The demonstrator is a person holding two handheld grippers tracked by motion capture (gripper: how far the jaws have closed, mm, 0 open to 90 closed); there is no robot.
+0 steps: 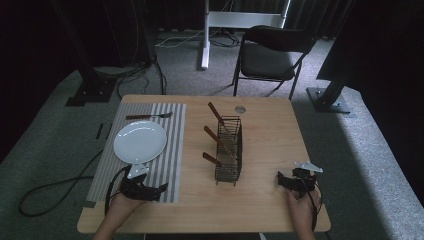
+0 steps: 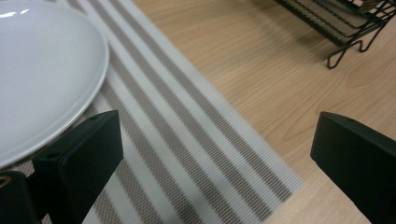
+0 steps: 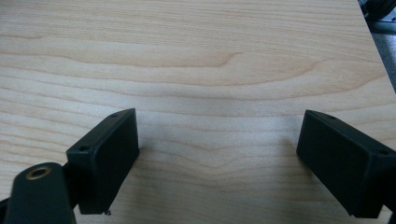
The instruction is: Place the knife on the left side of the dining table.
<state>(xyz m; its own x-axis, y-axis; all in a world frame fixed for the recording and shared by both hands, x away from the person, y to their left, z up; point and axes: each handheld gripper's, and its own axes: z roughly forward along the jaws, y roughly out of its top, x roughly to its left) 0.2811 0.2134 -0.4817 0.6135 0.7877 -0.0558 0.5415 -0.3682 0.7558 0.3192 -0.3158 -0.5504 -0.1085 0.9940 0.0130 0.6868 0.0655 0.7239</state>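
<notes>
High view: the left claw [image 1: 161, 189] rests wide open on the striped mat [image 1: 170, 165] beside the white plate [image 1: 140, 141]. The right claw [image 1: 280, 179] (also gaping, empty) lies on bare counter [image 1: 270, 135], right of the wire rack [image 1: 229, 150].

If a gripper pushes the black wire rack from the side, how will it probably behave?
The wire rack looks tall, narrow and light, so it may tip rather than slide. Its thin feet probably skid on the smooth table. The wooden-handled utensils leaning out could rattle or shift.
</notes>
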